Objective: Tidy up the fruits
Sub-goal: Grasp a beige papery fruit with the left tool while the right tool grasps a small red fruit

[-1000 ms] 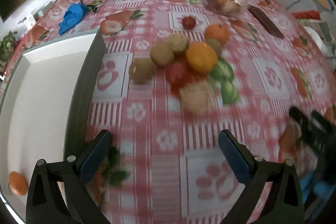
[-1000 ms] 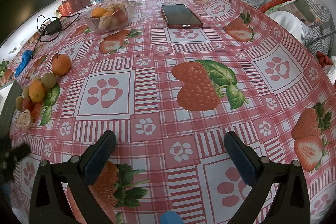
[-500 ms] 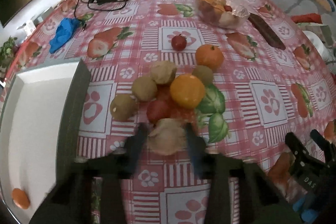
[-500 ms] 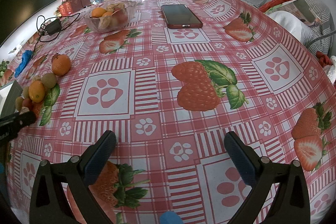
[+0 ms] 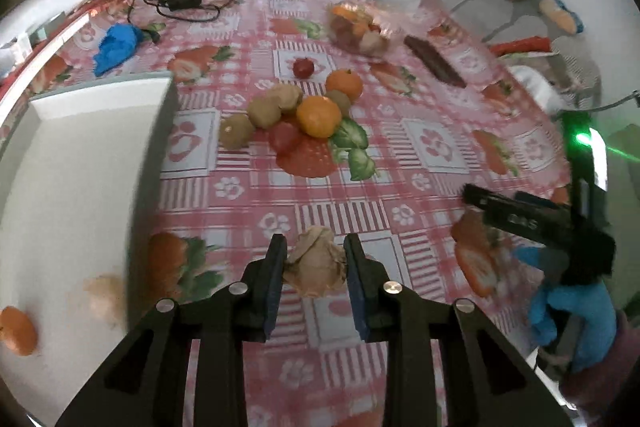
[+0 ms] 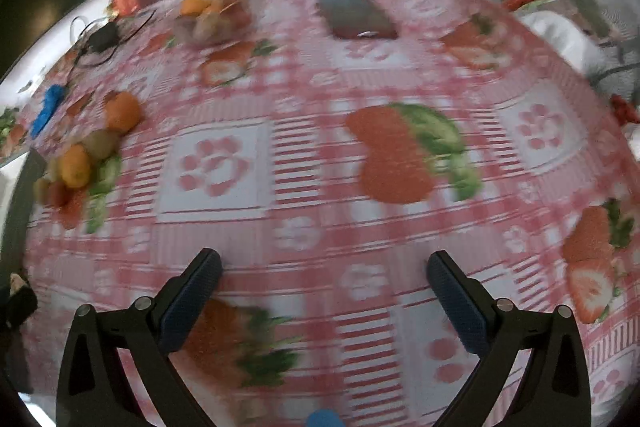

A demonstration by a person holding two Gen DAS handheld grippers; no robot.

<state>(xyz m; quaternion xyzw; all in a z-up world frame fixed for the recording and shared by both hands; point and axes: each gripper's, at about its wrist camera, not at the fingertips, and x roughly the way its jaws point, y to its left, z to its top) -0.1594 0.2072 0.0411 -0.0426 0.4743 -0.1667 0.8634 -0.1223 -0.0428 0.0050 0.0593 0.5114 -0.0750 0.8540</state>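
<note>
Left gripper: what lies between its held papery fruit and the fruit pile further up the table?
Only bare tablecloth lies between the papery fruit in the left gripper and the fruit pile; left wrist view.

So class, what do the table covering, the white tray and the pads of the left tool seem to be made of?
Table covering: probably wipeable plastic or oilcloth, since the print lies flat with a faint sheen.
White tray: likely matte plastic, plain and smooth with a moulded rim.
Pads of the left tool: seemingly blue rubber; the right tool's pads look finely textured.
</note>
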